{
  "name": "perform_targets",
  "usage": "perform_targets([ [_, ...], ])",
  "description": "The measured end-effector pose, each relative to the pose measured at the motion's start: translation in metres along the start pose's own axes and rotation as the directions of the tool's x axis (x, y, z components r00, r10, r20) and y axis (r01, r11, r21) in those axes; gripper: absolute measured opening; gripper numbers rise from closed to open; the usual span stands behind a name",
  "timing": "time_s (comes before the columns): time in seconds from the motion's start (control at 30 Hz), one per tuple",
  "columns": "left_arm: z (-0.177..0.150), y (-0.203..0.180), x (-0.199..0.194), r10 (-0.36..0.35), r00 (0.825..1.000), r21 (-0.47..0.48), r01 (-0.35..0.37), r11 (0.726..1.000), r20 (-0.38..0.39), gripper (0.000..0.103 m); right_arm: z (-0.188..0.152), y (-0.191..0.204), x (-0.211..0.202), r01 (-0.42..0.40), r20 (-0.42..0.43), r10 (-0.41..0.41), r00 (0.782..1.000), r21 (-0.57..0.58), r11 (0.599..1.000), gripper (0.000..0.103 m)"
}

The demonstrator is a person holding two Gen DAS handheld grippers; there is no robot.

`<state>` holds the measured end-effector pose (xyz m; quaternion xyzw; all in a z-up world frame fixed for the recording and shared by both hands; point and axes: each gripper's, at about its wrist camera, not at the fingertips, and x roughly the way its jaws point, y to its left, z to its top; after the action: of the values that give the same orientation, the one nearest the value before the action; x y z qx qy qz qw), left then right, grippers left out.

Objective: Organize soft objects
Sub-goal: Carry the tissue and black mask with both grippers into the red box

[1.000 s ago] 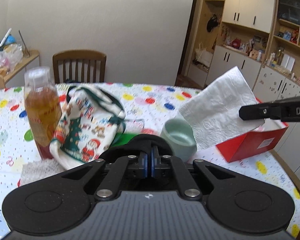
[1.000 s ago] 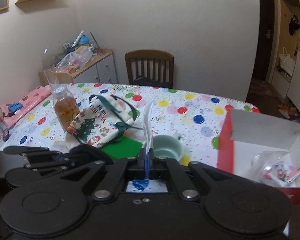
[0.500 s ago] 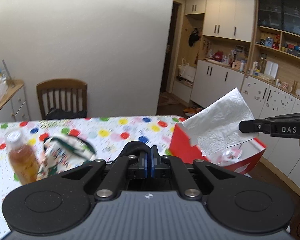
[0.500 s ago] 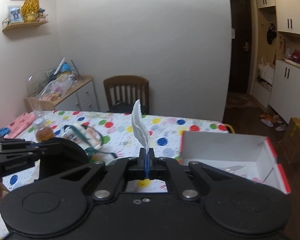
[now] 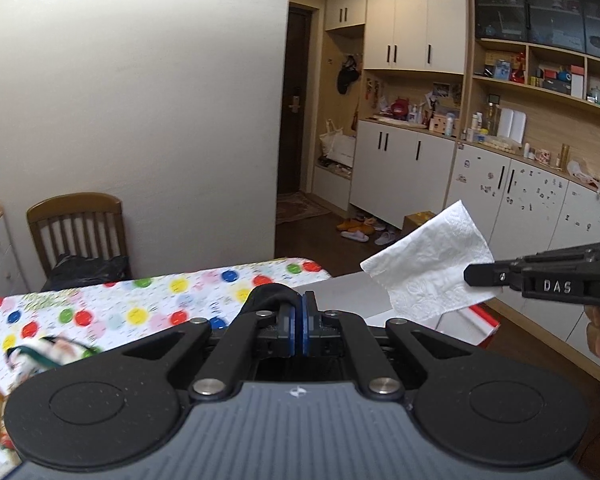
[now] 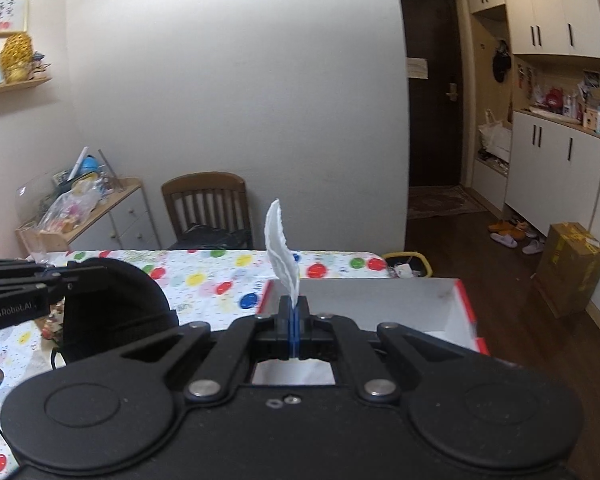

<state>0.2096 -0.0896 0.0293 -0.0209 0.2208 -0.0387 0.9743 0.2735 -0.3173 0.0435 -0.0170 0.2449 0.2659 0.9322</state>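
My right gripper (image 6: 295, 312) is shut on a white paper napkin (image 6: 282, 252) that stands edge-on above its tips. In the left wrist view the same napkin (image 5: 432, 268) hangs from the right gripper (image 5: 470, 276) above the red box (image 5: 486, 320). The box (image 6: 380, 304), red with a white inside, lies just ahead of the right gripper. My left gripper (image 5: 299, 320) is shut on a black soft object (image 5: 270, 294), which shows as a dark rounded mass (image 6: 112, 300) in the right wrist view.
A polka-dot tablecloth (image 5: 160, 304) covers the table. A Christmas-print bag (image 5: 48, 356) lies at the left. A wooden chair (image 6: 208, 208) stands behind the table. A cardboard carton (image 6: 572, 264) and slippers are on the floor at right.
Both grippers have risen and tilted up, so the bottle, green cup and bag dropped out of view. The right gripper carried the napkin over the red box.
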Motion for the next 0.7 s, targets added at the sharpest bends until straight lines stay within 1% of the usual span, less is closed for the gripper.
perform_targets([
  [0.2,0.015,-0.038,0.034,-0.024,1.000,0.042,0.024,0.999,-0.002,0.003,-0.003,-0.041,0.004,0.022,-0.013,-0.022,1.000,0.030,0.999,0.000],
  [0.43,0.030,-0.075,0.074,-0.035,0.999,0.072,0.035,0.997,0.002,0.003,-0.007,-0.076,0.015,0.025,-0.035,-0.024,0.999,0.038,0.999,0.000],
  [0.57,0.036,-0.090,0.098,-0.021,1.000,0.084,0.021,0.996,0.002,0.003,-0.013,-0.091,0.026,0.018,-0.060,-0.016,0.998,0.040,0.999,0.000],
  [0.7,0.037,-0.104,0.121,0.014,1.000,0.104,-0.015,0.994,0.008,0.003,-0.020,-0.102,0.039,0.009,-0.089,-0.004,0.996,0.049,0.999,0.000],
])
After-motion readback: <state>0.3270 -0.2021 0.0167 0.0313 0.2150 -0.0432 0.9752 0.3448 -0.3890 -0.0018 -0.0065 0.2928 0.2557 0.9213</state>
